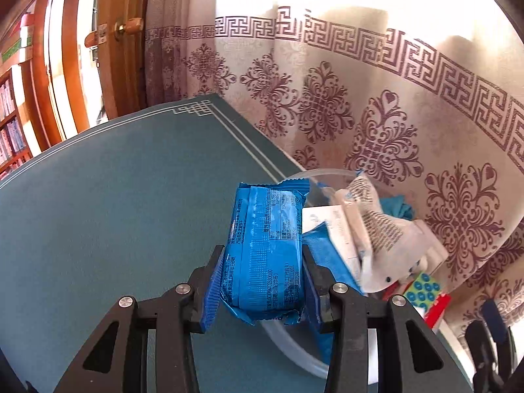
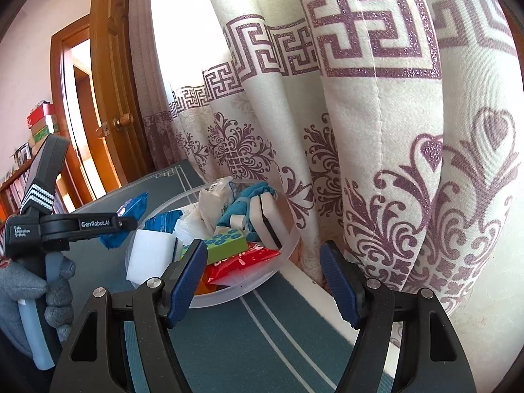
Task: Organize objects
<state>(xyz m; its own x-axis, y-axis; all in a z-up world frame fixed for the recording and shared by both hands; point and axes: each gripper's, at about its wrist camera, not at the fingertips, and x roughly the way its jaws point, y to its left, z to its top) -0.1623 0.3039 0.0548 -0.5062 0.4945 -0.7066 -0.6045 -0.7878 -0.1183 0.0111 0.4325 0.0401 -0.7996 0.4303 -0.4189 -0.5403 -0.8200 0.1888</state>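
Two grippers are in view. The left gripper has its pads clamped on a blue snack packet, lifted above the teal table mat. Just right of it stands the clear bowl of mixed items. The right gripper stands half open, empty, bowl just ahead-left.
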